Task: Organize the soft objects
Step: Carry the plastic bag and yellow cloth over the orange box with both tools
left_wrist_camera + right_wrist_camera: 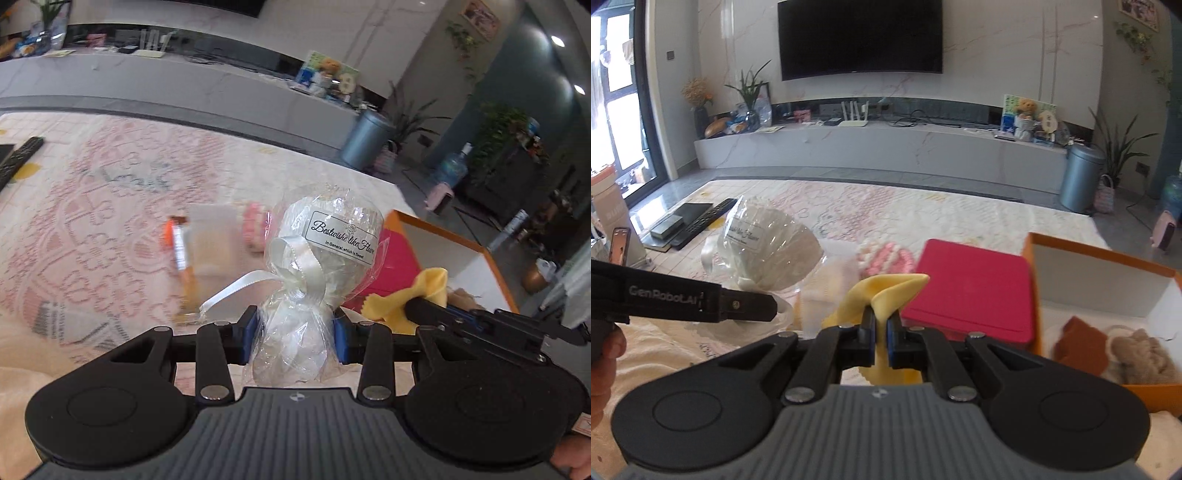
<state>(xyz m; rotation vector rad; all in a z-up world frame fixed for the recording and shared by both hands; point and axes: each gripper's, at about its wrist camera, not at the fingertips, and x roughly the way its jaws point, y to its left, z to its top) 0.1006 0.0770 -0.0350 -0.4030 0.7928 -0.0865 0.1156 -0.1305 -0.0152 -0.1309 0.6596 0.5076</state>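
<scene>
Left load: I hold a white soft item wrapped in clear cellophane with a cream ribbon bow, raised above the pink-patterned table cover.
Left gripper: jaws part-spread, blue pads pinching the wrapped neck below the bow.
Right load: I hold a small yellow cloth with pinked edges, raised just in front of the flat magenta case.
Right gripper: jaws pressed together on the cloth's fold.
Destination, my judgement: the orange-rimmed open box with white walls, to the right, with a fuzzy tan plush toy and a brown cloth inside.
Method: I carry each load over the orange rim before lowering, clear the magenta case, and release over bare floor of the box.
Caution: cellophane is slick; I keep the grip on the neck.
Left behind: orange-capped tube, pink-and-white knit item.
</scene>
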